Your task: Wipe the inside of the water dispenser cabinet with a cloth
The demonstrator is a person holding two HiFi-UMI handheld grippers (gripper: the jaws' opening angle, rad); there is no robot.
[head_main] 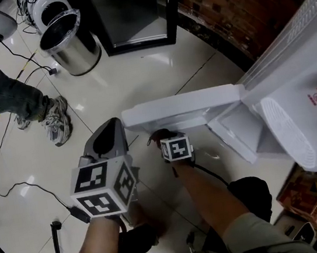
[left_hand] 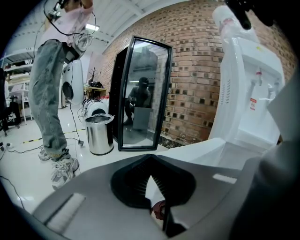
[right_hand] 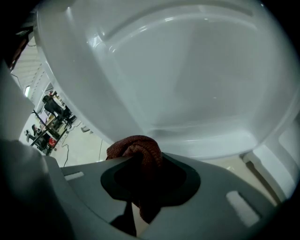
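The white water dispenser [head_main: 302, 101] stands at the right of the head view, its lower cabinet door [head_main: 179, 109] swung open toward me. My right gripper [head_main: 161, 136] is shut on a dark red cloth [head_main: 155, 136] just below the door's edge. In the right gripper view the bunched cloth [right_hand: 136, 149] sits between the jaws of the right gripper [right_hand: 136, 161], close to the door's white moulded inner face [right_hand: 187, 70]. My left gripper [head_main: 112, 131] hangs left of the door, shut and empty. In the left gripper view, that gripper [left_hand: 150, 160] points toward the door's edge [left_hand: 197, 149].
A steel bin [head_main: 69, 43] and a black-framed glass-door cabinet [head_main: 130, 15] stand at the back, against a brick wall [head_main: 228, 0]. A person's leg and shoe [head_main: 56, 120] are at the left. Cables [head_main: 14, 186] trail over the tiled floor. Boxes [head_main: 311, 200] lie beside the dispenser.
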